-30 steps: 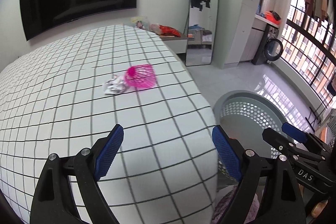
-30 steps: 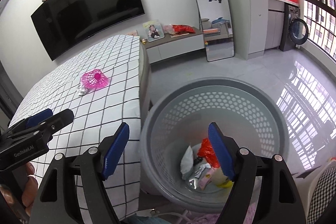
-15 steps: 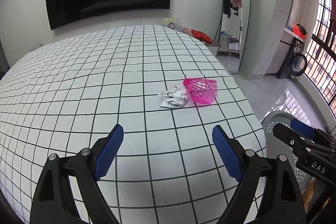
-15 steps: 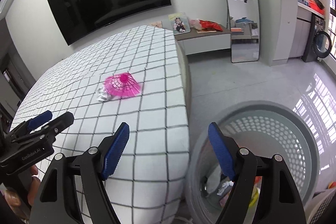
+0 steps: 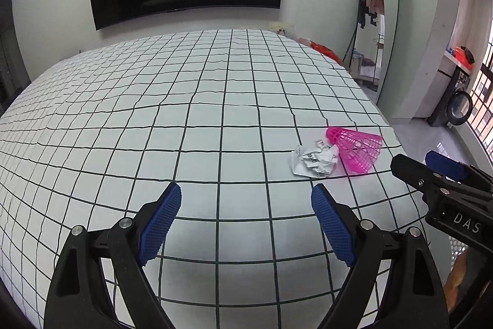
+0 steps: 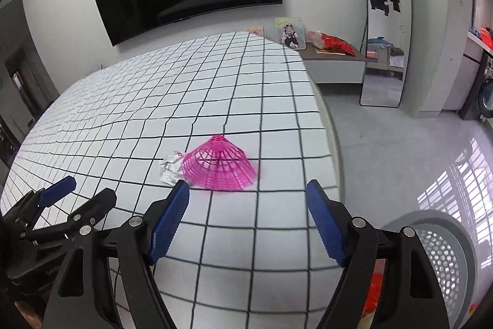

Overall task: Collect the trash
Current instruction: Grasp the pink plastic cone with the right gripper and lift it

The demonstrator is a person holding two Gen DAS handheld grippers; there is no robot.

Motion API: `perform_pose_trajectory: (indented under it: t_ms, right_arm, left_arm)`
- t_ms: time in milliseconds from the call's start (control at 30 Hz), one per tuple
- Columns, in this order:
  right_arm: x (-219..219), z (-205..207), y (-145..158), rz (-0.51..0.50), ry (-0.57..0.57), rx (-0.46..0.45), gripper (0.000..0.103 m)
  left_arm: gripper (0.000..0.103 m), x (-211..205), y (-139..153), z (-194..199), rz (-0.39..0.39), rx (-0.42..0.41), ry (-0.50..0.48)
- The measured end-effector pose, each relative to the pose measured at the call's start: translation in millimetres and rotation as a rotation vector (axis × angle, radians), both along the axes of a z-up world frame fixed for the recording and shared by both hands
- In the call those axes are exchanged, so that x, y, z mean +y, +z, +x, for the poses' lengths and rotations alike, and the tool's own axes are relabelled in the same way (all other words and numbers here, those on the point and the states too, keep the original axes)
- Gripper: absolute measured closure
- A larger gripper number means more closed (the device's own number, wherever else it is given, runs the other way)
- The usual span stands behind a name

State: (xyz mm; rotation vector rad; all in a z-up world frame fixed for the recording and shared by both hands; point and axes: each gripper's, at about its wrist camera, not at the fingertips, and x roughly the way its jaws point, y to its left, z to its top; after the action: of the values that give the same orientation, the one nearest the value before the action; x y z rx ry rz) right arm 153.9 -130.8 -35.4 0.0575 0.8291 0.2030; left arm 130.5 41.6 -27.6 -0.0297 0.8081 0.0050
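Right wrist view showed the right gripper (image 6: 246,199) opening, nothing between its jaws, below a pink basket (image 6: 219,167) at centre frame. The left gripper (image 5: 246,210) was spread and empty, crumpled paper (image 5: 312,161) to its upper right.

Right claw (image 6: 247,197) opening, empty, near pink shuttlecock (image 6: 219,165).

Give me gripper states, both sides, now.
Left gripper: open, empty, above the bed.
Right gripper: jaws opening, nothing between them.

You see a bright room; daylight shines from the window (image 6: 456,190), straight lines bend, corners go dark.
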Motion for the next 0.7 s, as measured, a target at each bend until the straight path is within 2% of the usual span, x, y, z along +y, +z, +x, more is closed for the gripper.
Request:
perform_pose_trajectory:
  t_ms: [300, 567, 700]
  right_arm:
    - [28.4, 30.5, -4.8, -0.014, 0.027, 0.001, 0.022]
    - [29.7, 48.7, -22.9, -0.067, -0.008, 0.029, 0.022]
    - [25.5, 54.9, -28.1, -0.060, -0.022, 0.042, 0.022]
  left_arm:
    - [0.019, 9.6, -6.9, 6.7, -0.039, 0.026, 0.015]
    - [0.019, 11.2, -6.9, 4.5, -0.049, 0.027, 0.014]
    - [0.019, 12.0, -5.7, 2.4, -0.049, 0.023, 0.011]
